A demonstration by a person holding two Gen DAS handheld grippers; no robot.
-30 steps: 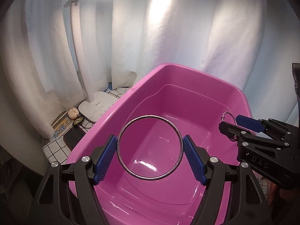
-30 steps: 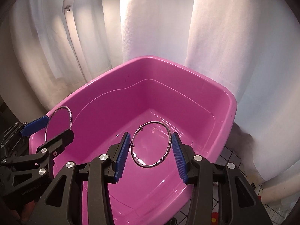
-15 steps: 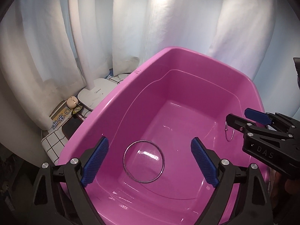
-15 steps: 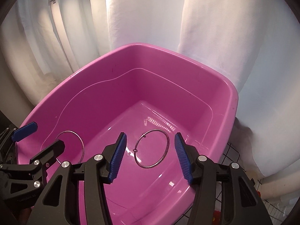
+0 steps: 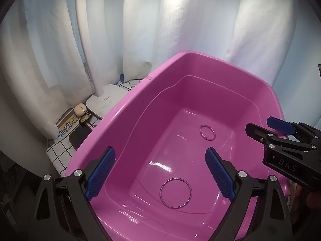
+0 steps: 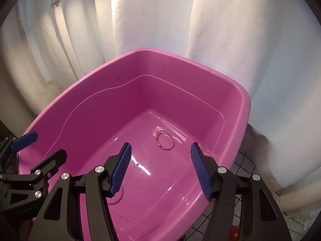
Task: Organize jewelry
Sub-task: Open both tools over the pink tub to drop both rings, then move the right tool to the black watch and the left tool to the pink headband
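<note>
White curtains (image 5: 180, 30) — checkered floor (image 5: 58, 152)

White letters "DAS" are printed on the black body of the right gripper (image 5: 280, 128), at 3 o'clock in the left wrist view. At 9 o'clock, grey "Midea" lettering marks the white lamp base (image 5: 108, 101). Just below it, at 8 o'clock, a yellow box (image 5: 67, 127) carries large blue and white Chinese characters that cannot be made out surely. In the right wrist view, faint small print on the left gripper (image 6: 38, 146), at 8 o'clock, is too blurred to read.
</note>
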